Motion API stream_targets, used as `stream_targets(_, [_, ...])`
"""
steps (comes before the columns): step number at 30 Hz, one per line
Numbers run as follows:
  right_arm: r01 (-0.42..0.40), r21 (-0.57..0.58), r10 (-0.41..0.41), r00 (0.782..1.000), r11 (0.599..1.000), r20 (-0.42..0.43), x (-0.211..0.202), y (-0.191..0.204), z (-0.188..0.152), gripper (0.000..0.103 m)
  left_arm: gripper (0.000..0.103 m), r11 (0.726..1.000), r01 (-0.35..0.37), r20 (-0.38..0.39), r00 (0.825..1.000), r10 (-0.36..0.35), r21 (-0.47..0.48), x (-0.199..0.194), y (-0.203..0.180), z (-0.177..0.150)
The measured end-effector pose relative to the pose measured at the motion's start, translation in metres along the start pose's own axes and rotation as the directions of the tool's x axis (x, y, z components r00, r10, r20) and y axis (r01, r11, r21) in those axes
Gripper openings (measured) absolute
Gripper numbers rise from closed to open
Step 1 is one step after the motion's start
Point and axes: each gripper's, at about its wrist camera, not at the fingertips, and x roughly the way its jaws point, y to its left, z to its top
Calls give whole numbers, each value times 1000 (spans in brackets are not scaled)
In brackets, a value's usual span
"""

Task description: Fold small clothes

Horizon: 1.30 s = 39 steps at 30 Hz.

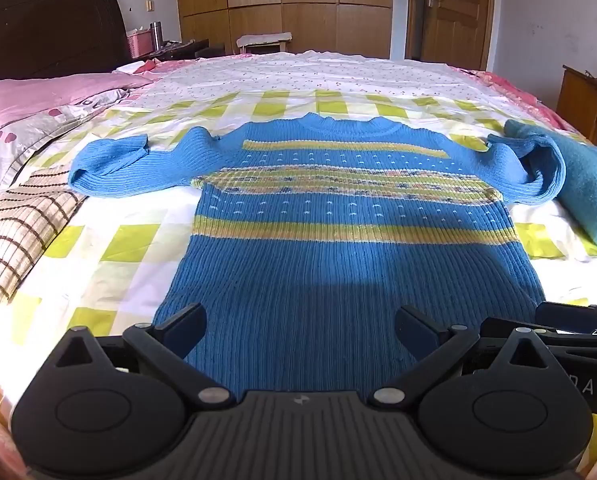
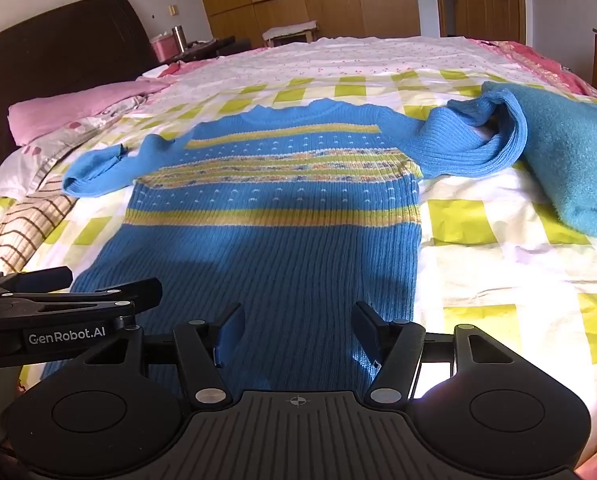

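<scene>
Your left gripper [image 1: 298,330] is wide open and holds nothing. Your right gripper [image 2: 296,330] is open too, and empty. Both hang just above the bottom edge of the blue sweater [image 1: 338,248]. The sweater lies flat on the bed [image 1: 130,240], front up, with yellow stripes across it. Its sleeves are bunched at each side. A teal cloth [image 2: 570,160] lies by the right sleeve.

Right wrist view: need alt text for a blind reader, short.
A blue knit sweater with yellow stripes lies flat, front up, on a bed with a yellow-checked sheet, sleeves spread. The open right gripper hovers over its hem, holding nothing, with the left gripper at the left edge. A folded teal cloth lies beside the right sleeve.
</scene>
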Motion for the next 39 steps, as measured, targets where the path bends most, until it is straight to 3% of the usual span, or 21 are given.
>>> stream_targets(15, [19,-22,-20,999,1000,-27,11,1,-14,61,103,1000,2,-33,999,-3,-10,6,3,-9])
stream_targets(26, [42,-73,-46,997,996,-62,17,8,-11,62,103,999,23,-136,990,-27,-25,28,5,-22])
stream_targets(39, [54,-96,-59,997,994,-56,18,11,-14,63,103,999,33,-146,989,-36,-22,32,7,-27])
